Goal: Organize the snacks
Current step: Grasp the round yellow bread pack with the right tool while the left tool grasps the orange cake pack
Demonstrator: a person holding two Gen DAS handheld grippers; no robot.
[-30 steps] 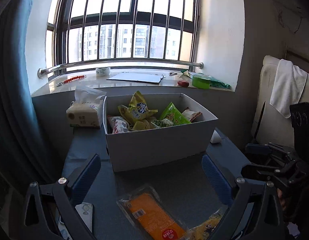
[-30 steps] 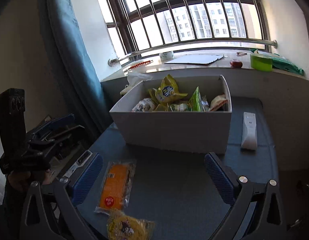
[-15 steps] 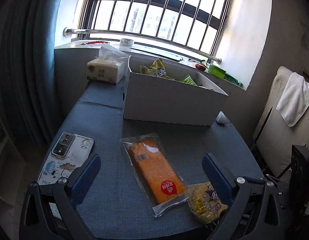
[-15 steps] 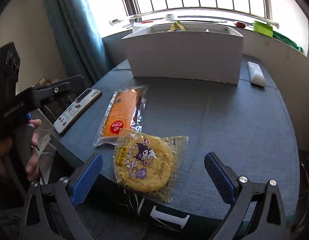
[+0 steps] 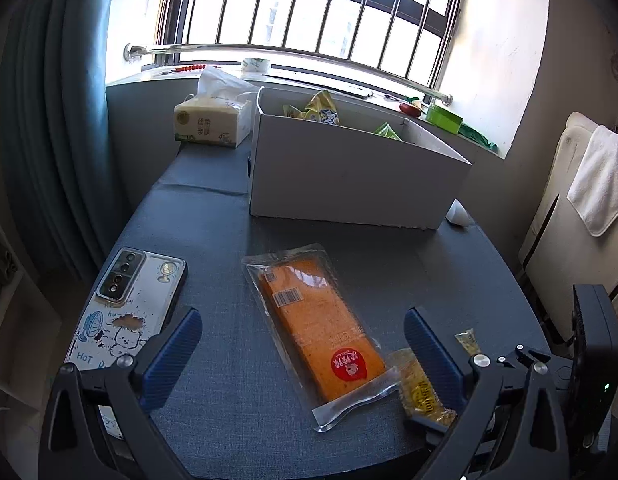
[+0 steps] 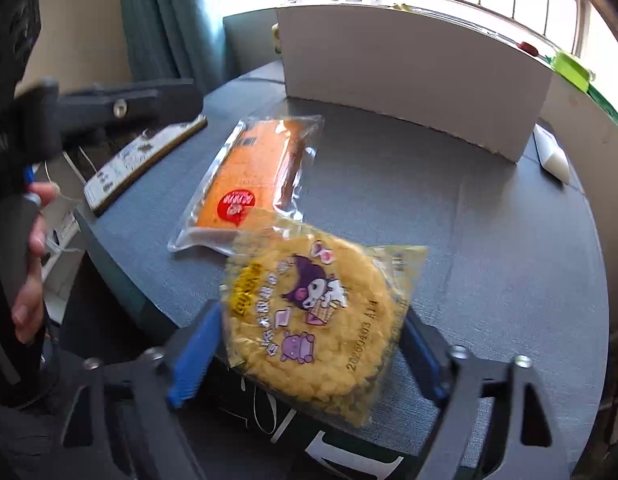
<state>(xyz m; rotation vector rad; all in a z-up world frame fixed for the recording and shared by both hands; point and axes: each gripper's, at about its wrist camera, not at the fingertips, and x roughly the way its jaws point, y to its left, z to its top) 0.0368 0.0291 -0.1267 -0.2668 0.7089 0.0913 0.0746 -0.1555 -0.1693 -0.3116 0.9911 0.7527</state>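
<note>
Snacks are seen in three places on the desk (image 5: 213, 420). A round yellow cookie pack (image 6: 309, 312) lies at the near edge, partly over it, and is framed by the blue pads of the right gripper (image 6: 309, 344), whose jaws stand at the pack's two sides; whether the pads actually press on it cannot be told. One corner of this pack overlaps the near end of an orange cake pack (image 5: 317, 332), which lies flat in clear wrapping near the middle of the desk. Further packets are held in a white box (image 5: 349, 176) standing toward the far edge, below the window. The left gripper (image 5: 301, 352) is held wide open above the near edge, with nothing between its pads and the orange cake pack seen in the gap. A phone (image 5: 129, 300) lies face down at the left edge, and a tissue pack (image 5: 211, 124) is set at the far left corner, just beside the box.
</note>
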